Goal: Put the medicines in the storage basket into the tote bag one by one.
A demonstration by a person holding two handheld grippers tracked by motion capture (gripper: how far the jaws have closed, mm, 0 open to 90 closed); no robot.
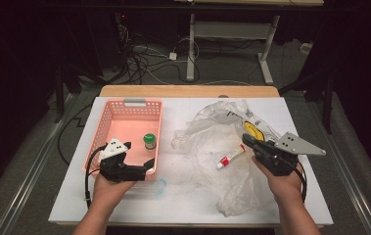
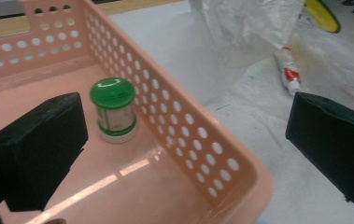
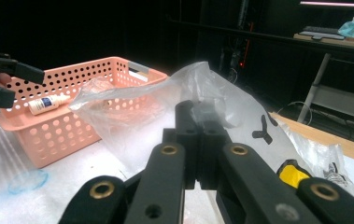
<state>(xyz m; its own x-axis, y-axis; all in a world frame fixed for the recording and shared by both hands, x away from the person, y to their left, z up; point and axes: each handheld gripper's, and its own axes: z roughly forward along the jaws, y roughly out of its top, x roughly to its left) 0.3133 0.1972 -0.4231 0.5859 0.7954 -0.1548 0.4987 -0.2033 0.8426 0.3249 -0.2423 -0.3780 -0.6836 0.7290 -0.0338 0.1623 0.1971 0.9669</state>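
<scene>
- The bag (image 1: pixel 207 132) is thin clear plastic with a yellow and black print. It lies crumpled on the right half of the desk (image 1: pixel 183 200), just beside the basket (image 1: pixel 134 102).
- I judge the bag very light, soft and slippery. It will fold and slide rather than keep its shape. It may tear if it is pulled hard.
- The best place to take it is an edge or a gathered fold, where several layers give the pads more to pinch.
- The right hand-held gripper (image 1: pixel 246 138) is clenched on such a fold at the right side of the bag. In the right gripper view the film rises from its closed jaws.
- A tube (image 1: pixel 230 156), white with red, lies on the bag near that gripper. It looks small, light and a little squashy. Its body is the place to grip, not the cap.
- A jar (image 1: pixel 149 141) with a green lid stands upright in the basket, close to its right wall. It looks stiff and easy to hold around the sides.
- The left hand-held gripper (image 1: pixel 139 155) is released and hangs over the near end of the basket, with nothing between the jaws.
- Count: one bag, one tube, one jar, one pink basket with holes, two hand-held grippers.
- A blue stain (image 1: pixel 159 186) marks the desk in front of the basket.
</scene>
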